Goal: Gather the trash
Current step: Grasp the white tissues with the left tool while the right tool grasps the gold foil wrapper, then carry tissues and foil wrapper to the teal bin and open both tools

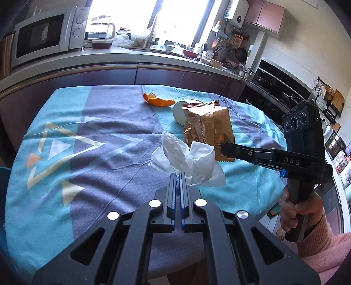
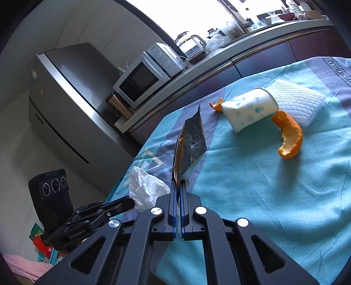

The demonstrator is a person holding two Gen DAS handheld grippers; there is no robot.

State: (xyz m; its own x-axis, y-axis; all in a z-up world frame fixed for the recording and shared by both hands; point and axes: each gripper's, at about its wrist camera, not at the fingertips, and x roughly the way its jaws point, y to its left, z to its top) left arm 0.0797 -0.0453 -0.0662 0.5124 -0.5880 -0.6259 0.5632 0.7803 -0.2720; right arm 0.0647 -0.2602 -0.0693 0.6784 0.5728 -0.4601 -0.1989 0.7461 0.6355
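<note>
cup [image 1: 178,111]: half hidden behind wrapper [image 1: 208,129] | cloth lettering [image 2: 339,72]: cut off

bright window [image 1: 153,19], counter [image 1: 109,54], microwave [image 1: 43,37], steel fridge [image 2: 65,105]

Both wrist views, close, share the table [image 1: 65,136].

Microwave [image 1: 43,32], glass kettle [image 1: 103,28] on the counter — fridge [image 2: 65,105] beside.
</note>
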